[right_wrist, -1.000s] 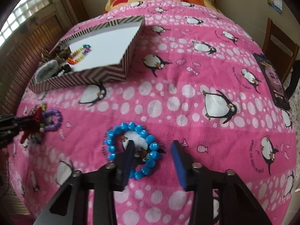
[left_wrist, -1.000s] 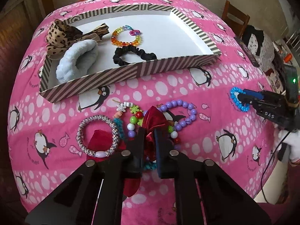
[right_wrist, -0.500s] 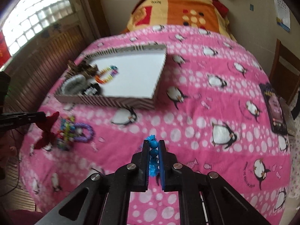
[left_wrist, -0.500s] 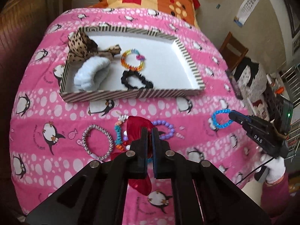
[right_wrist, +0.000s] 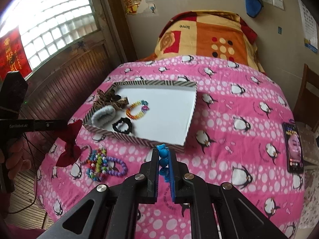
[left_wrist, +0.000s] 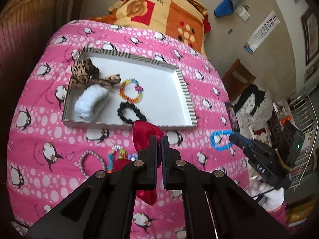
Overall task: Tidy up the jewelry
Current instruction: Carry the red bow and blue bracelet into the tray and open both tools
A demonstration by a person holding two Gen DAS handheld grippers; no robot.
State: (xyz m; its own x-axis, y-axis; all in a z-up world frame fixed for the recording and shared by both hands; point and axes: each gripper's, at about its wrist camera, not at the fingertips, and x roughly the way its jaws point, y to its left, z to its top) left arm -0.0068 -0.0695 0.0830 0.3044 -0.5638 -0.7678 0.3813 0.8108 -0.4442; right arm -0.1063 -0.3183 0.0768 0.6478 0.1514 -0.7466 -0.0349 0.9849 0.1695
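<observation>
My left gripper is shut on a red satin bow, which hangs above the pink bedspread; the right wrist view shows the bow dangling from that gripper at the left. My right gripper is shut on a blue bead bracelet; in the left wrist view the bracelet hangs as a loop from that gripper's tip. The striped tray holds a leopard bow, a white fluffy band, a rainbow bracelet and a black scrunchie.
Several bracelets lie on the bedspread below the tray: a woven pink one, a multicoloured bead cluster and a purple bead one. A phone lies near the right edge. A patterned pillow sits behind.
Both grippers closed on their items and rose off the bedspread. The red bow and the blue bracelet now hang in the air, and the tray looks smaller and farther off.
</observation>
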